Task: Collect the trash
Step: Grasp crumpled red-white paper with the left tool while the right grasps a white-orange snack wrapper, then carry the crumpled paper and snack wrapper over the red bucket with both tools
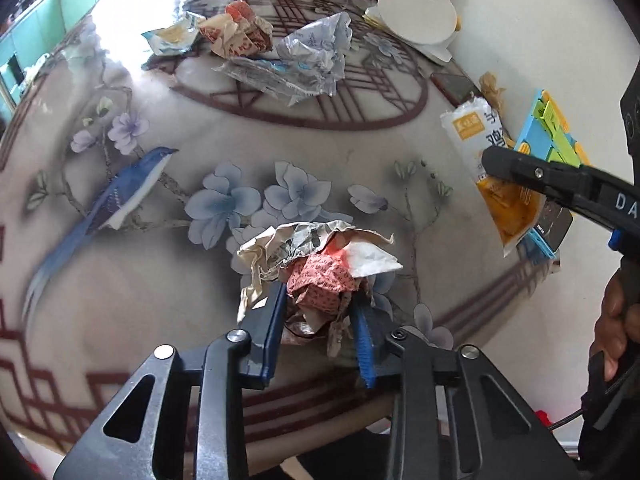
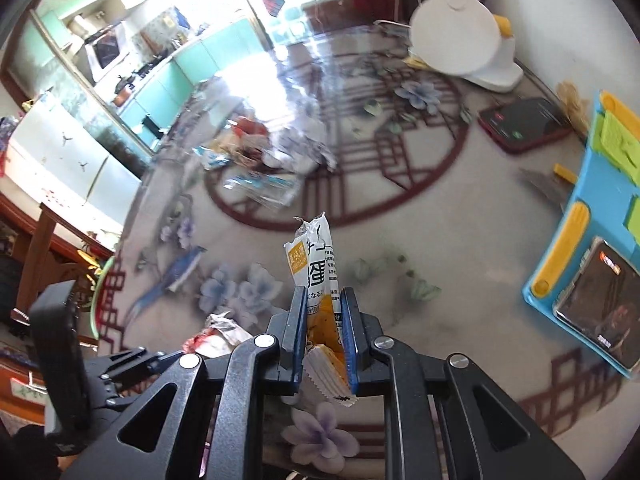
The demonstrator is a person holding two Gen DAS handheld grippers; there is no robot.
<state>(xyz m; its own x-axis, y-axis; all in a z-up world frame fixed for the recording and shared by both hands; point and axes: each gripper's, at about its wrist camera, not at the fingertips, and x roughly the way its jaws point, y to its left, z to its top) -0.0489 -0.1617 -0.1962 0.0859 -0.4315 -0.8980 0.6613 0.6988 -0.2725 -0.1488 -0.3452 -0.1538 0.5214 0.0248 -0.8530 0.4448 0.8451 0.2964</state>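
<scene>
Left tool (image 1: 320,308) pinching crumpled wrapper (image 1: 320,268), right tool (image 2: 323,312) pinching snack packet (image 2: 320,276), over floral tabletop (image 1: 160,260); seemingly a kitchen (image 2: 152,60) beyond.

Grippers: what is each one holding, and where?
Left gripper: crumpled paper wad, pinched at its near end. Right gripper: snack wrapper, gripped near its sealed bottom.

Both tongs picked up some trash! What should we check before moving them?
1. Left tongs squeezing the crumpled paper wad: ok.
2. Right tongs squeezing the yellow snack wrapper: ok.
3. Wrapper lifted off the table: ok.
4. Wad lifted off the table: cannot tell.
5. Trash bin in sight: not ok, none visible.
6. All trash collected: not ok, a wrapper pile remains at the far side.
</scene>
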